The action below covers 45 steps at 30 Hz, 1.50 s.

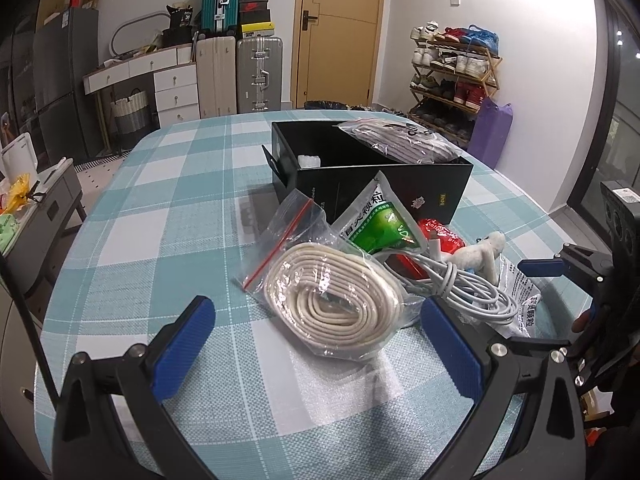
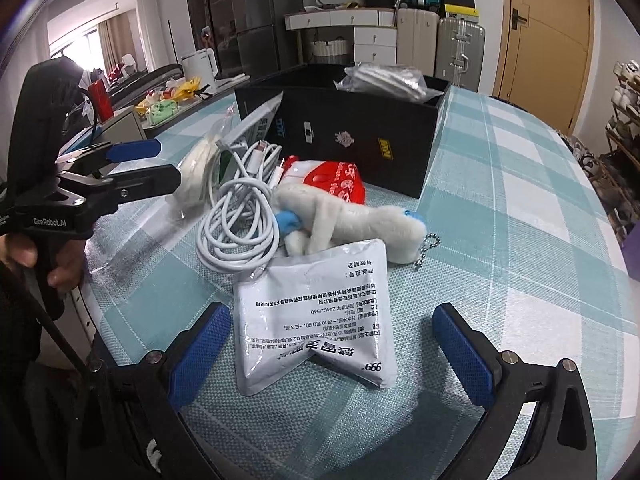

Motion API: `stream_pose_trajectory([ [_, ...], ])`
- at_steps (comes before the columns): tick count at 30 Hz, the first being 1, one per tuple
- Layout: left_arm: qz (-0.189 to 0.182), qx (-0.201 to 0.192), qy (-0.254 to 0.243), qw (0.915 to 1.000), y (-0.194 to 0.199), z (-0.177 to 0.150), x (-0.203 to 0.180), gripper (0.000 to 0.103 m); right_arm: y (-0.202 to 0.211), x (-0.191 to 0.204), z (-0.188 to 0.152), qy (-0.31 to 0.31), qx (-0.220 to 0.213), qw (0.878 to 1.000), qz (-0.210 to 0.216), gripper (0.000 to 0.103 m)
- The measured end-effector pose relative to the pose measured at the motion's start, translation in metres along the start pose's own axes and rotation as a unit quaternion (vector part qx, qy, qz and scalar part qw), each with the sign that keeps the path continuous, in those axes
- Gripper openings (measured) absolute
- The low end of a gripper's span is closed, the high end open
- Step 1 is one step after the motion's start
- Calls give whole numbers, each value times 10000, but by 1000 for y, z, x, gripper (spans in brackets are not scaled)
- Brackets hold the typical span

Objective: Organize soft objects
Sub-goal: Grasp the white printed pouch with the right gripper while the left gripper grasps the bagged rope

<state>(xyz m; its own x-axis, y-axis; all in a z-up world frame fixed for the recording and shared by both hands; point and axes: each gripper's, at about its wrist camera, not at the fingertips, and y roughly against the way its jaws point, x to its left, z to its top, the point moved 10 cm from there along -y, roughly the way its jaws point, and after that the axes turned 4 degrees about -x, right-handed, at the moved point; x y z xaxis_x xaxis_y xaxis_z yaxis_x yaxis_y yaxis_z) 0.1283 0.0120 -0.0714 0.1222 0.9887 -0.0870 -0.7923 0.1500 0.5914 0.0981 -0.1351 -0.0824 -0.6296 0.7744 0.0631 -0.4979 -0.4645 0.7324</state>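
One bag in the box (image 1: 400, 176); pile (image 2: 280, 200) left. My left tongs (image 1: 316, 340) and right tongs (image 2: 332, 344) spread, empty.

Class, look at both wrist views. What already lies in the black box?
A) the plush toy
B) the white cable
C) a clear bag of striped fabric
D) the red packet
C: a clear bag of striped fabric rests in the black box, while the cable, plush toy and red packet lie on the table.
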Motion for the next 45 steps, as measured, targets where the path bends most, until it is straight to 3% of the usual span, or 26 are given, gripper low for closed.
stream_pose_trajectory([
  [14, -14, 43, 22, 10000, -1, -2, 1, 103, 1, 4, 0, 195, -23, 9997, -130, 101],
  [30, 1, 61, 14, 10000, -2, -3, 1, 103, 14, 15, -3, 441, -173, 9988, 119, 59],
  [45, 18, 134, 27, 9999, -3, -4, 2, 103, 37, -12, -8, 124, -499, 9987, -68, 57],
])
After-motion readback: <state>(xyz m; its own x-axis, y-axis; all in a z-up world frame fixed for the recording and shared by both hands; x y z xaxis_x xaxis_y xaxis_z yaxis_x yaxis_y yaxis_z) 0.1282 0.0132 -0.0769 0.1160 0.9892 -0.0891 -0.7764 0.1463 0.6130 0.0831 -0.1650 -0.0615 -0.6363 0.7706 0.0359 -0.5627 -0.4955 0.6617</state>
